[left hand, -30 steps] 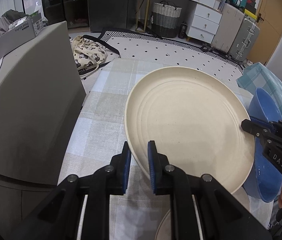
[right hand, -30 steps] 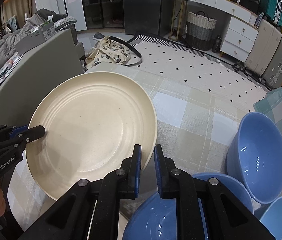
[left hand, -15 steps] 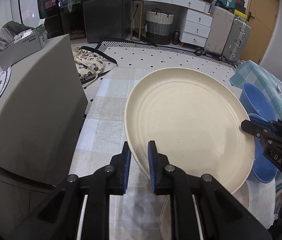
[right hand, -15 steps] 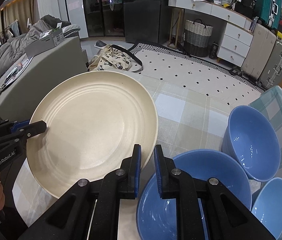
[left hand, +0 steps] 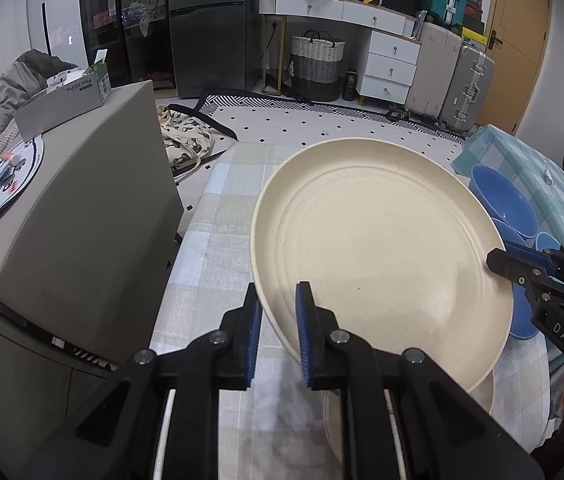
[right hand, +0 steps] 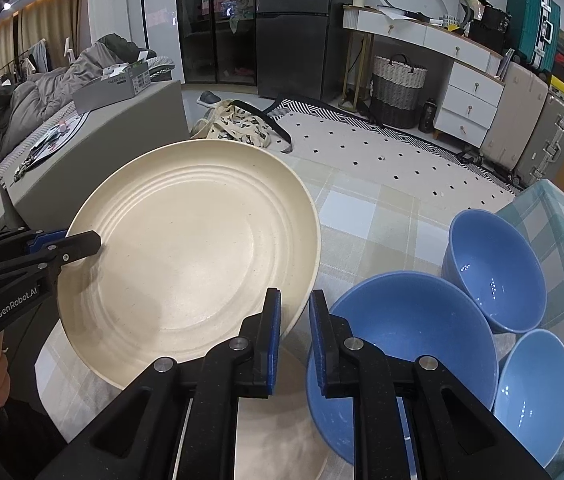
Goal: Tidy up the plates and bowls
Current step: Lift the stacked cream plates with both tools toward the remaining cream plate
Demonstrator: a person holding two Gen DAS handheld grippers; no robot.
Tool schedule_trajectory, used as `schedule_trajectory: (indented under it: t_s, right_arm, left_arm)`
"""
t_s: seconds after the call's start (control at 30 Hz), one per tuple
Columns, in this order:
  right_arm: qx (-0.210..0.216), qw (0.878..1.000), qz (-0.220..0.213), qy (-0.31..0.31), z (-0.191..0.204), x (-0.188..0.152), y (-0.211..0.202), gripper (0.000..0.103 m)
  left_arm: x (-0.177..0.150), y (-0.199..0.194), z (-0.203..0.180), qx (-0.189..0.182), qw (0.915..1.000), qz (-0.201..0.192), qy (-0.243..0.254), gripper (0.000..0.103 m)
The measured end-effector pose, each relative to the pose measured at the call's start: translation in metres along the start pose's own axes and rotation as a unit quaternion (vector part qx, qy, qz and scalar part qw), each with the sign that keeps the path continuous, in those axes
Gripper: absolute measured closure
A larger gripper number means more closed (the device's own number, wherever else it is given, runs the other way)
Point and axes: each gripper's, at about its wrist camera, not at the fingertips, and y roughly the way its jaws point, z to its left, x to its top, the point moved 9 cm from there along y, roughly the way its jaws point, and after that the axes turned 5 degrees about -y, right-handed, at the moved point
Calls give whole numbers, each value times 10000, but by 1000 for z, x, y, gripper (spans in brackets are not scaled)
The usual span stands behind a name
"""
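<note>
Plate [left hand: 382, 248] lifted higher, carried off bowls [right hand: 402, 340]. Left tongs [left hand: 277, 332], right tongs [right hand: 294, 332] both clamped on opposite rims. Risk: uneven pull tilts plate; thin rim slips, drops onto second plate [left hand: 332, 420] beneath tongs.

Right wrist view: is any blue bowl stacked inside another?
No: all three blue bowls stand side by side on the tablecloth.

Large plate [left hand: 382, 240]: held tilted above the desk [left hand: 217, 248], left tool [left hand: 277, 312] clamped on its left rim, right tool [right hand: 294, 312] on its right rim. Second plate [left hand: 332, 420]: flat on the desk, beneath the held one, near edge. Three bowls: right of the plates, the largest [right hand: 402, 320] nearest them, one [right hand: 494, 272] farther, one [right hand: 534, 392] rightmost. Cabinet [left hand: 81, 208]: left of the desk, box [left hand: 65, 100] on top.
</note>
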Motion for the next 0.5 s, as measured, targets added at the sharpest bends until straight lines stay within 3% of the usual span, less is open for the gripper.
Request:
schedule_trajectory:
  t_s: [0.5]
  right_arm:
    - [69,9998,-173,-13,6,-39,-37,88]
  left_arm:
    - [-25,-24,-15,-27,9997,-91,207,89]
